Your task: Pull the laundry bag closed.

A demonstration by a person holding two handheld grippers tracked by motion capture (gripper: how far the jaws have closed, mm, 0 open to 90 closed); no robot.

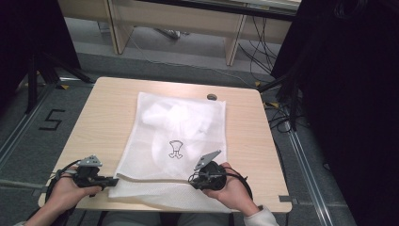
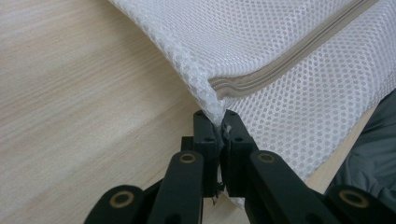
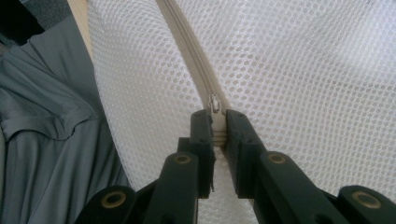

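Note:
A white mesh laundry bag [image 1: 179, 136] lies flat on the wooden table [image 1: 103, 117], with pale cloth inside and a small black drawing on its front. Its beige zipper [image 2: 289, 58] runs along the near edge. My left gripper [image 2: 220, 122] is shut on the bag's near left corner, at the end of the zipper; in the high view the left gripper [image 1: 113, 180] sits at the table's front left. My right gripper [image 3: 218, 122] is shut on the zipper pull [image 3: 214, 103], partway along the zipper [image 3: 187, 42]; from above the right gripper [image 1: 193, 180] rests on the bag's near edge.
A small dark round cap [image 1: 211, 97] sits at the table's far edge, just beyond the bag. The person's grey clothing [image 3: 42, 140] is close against the near table edge. Black stands and cables crowd the floor on both sides of the table.

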